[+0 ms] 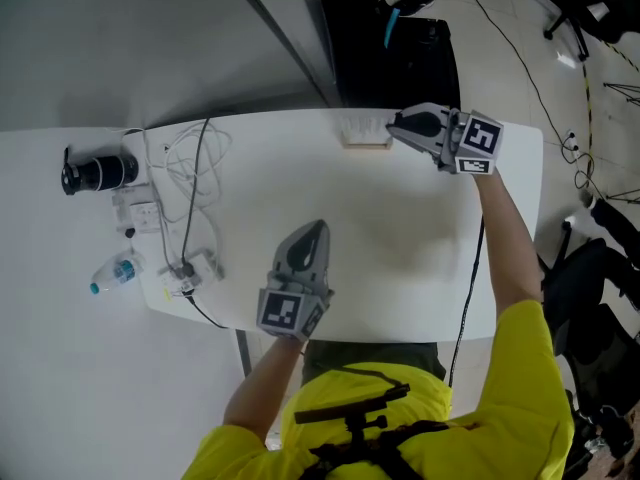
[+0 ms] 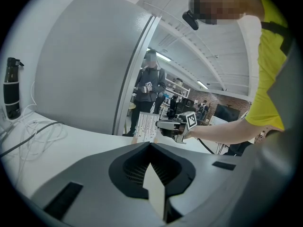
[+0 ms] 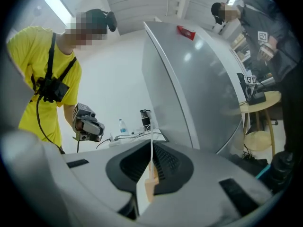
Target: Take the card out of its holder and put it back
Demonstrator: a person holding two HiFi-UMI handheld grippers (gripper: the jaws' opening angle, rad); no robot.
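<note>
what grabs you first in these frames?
The right gripper at the far edge of the table, shut on the white card right at its wooden holder. The left gripper sits shut and empty near the front edge. At the left end is a clutter of cables, a black bottle and a water bottle.

— What's on the white desk [image 1: 400,248]?
— At the left end, a black bottle [image 1: 98,172], loose white cables [image 1: 190,158], a white socket block [image 1: 140,213] and a small clear bottle [image 1: 115,272] (blue cap, lying down).
— And the far edge?
— A wooden holder [image 1: 366,145], with the card [image 1: 362,128] upright in it.
</note>
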